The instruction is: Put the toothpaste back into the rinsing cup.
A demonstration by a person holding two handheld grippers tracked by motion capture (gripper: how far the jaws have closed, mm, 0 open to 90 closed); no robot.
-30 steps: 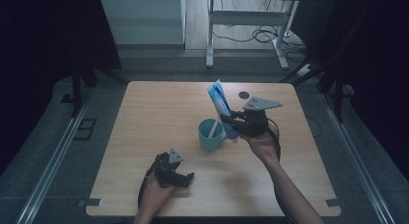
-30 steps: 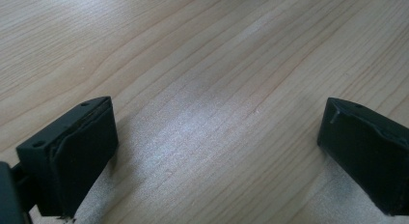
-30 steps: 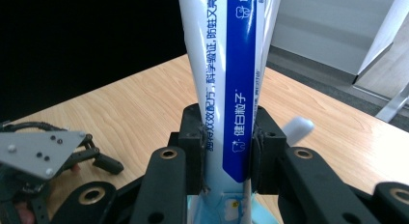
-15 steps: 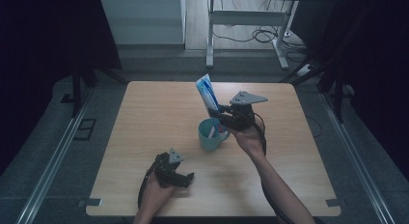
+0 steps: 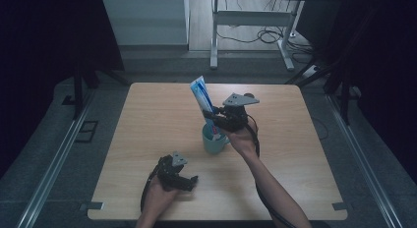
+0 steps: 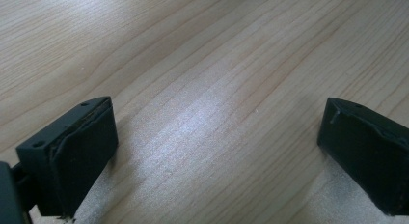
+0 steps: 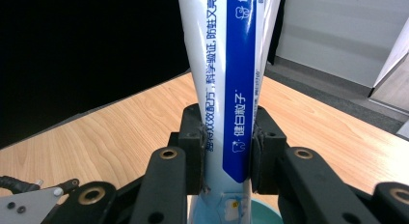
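Shifting left since prev frame: right gripper (image 5: pixel 215 121) w/ toothpaste tube (image 5: pixel 201 98), now over cup (image 5: pixel 213 141).

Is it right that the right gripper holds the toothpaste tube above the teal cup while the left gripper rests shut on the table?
Not quite. The left gripper is open: the left gripper view shows its jaws wide apart over bare table. The rest holds: the right gripper clamps the toothpaste tube above the teal cup.

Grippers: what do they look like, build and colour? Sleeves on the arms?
Both the left gripper and the right gripper are black, each topped with a grey three-cornered plate and trailing a black cable. The jaws are blocky black pads on bolted linkage arms. Forearms are bare, no sleeves in view.
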